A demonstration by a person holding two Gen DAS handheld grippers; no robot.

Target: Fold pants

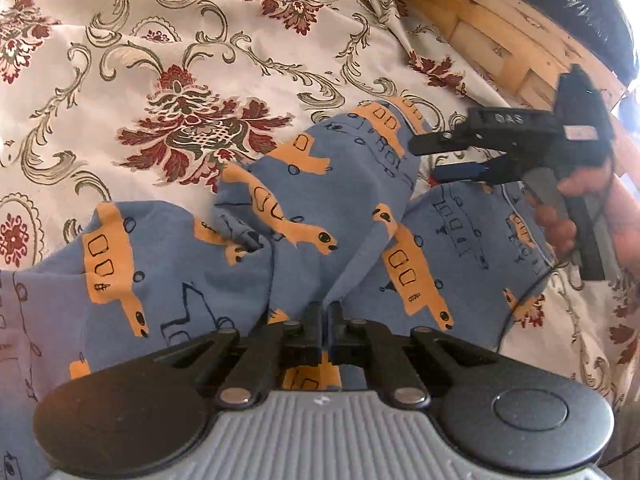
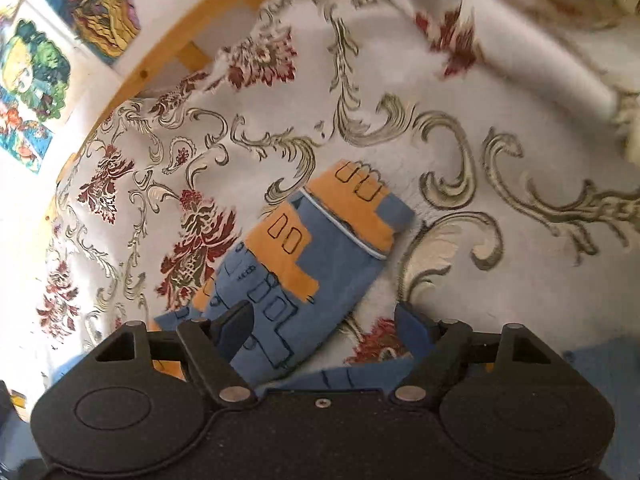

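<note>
The blue cotton pants with orange vehicle prints [image 1: 304, 216] are spread crumpled on the cream floral-patterned bedspread [image 1: 160, 60]. A raised fold of the pants is pinched between the closed fingers of the left gripper [image 1: 325, 316]. The right gripper [image 2: 324, 320] is held wide apart above one pant leg, gripping nothing.

Soft daylight lit both views evenly, with only faint shadows in the folds of the patterned bedspread [image 1: 168, 64]. Fisheye distortion bent the wooden frame [image 2: 168, 52] and darkened the corners. The right wrist view was motion-blurred toward its upper right; white glare bloomed at the left wrist view's far right edge.
</note>
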